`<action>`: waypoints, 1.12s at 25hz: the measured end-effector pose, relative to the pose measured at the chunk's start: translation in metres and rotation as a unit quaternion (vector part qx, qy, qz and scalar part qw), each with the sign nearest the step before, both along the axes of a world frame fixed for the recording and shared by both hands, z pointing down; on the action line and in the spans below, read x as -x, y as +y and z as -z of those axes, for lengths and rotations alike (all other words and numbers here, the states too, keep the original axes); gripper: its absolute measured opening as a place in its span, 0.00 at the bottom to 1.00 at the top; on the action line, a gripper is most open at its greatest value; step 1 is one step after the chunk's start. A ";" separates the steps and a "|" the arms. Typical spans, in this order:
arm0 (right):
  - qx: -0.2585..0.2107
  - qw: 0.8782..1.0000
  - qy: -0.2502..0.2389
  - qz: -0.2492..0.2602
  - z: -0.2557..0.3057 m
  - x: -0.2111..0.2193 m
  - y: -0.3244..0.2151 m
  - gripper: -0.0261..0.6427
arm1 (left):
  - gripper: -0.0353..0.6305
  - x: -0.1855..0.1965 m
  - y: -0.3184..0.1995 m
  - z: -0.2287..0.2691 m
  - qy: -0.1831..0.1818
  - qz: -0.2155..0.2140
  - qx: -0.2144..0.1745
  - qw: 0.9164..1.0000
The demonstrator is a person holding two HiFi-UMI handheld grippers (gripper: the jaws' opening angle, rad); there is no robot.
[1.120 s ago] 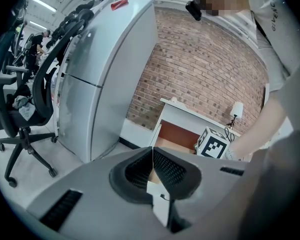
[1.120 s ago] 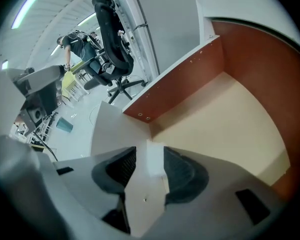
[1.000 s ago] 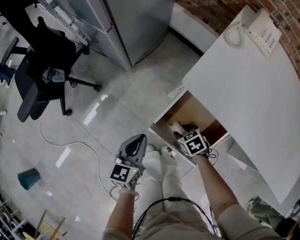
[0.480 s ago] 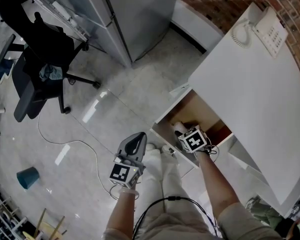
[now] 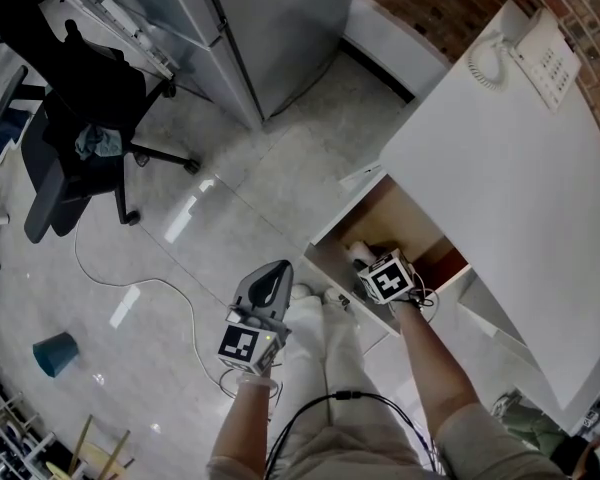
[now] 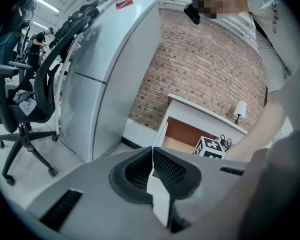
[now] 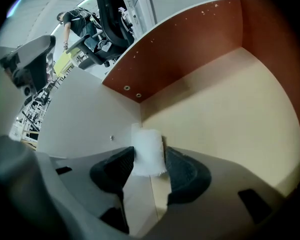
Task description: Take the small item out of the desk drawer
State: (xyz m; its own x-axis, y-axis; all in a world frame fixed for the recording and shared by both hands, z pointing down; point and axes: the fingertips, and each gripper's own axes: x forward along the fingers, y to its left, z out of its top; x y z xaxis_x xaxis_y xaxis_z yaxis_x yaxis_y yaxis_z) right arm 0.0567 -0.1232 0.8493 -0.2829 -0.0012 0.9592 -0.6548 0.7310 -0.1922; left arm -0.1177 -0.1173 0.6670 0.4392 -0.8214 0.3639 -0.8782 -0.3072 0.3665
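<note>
Little had shifted since a second earlier: the desk (image 5: 520, 168) and its telephone (image 5: 542, 56) had slid slightly up and to the right in the head view, while both grippers sat almost where they had been. At far left an office chair (image 5: 80, 118) stood well apart from the work. The left gripper (image 6: 152, 156) hung idle over the floor with its jaws pressed together on nothing. Further right, the right gripper (image 7: 149, 156) reached down into the open drawer (image 5: 385, 218), and its pads sat against both sides of the small white roll (image 7: 148, 151), which stood near the drawer's front corner just beside the side wall. That roll looked like soft paper or tissue with a ragged lower edge, so it was probably very light and easily crushed; a gentle squeeze across its middle seemed right, enough to lift it clear without flattening it. No brand or label showed on the roll, and the only marks on the grippers were the black-and-white squares of their cubes
</note>
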 end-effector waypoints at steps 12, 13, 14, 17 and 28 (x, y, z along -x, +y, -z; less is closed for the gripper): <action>-0.002 0.999 -0.029 -0.014 -0.004 0.000 0.002 0.29 | 0.06 0.005 0.011 -0.008 0.008 0.013 0.005 1.000; -0.004 0.999 -0.031 -0.015 -0.004 0.000 0.002 0.28 | 0.07 0.005 0.011 -0.009 0.008 0.013 0.006 1.000; -0.007 0.999 -0.032 -0.015 -0.004 0.000 0.002 0.28 | 0.06 0.005 0.012 -0.010 0.009 0.014 0.007 1.000; -0.026 0.999 -0.030 -0.009 -0.003 0.001 0.001 0.27 | 0.06 0.005 0.014 -0.011 0.007 0.013 0.006 1.000; -0.082 0.996 -0.040 -0.022 0.050 -0.005 -0.001 0.26 | 0.07 -0.005 0.016 0.015 0.008 0.005 -0.002 1.000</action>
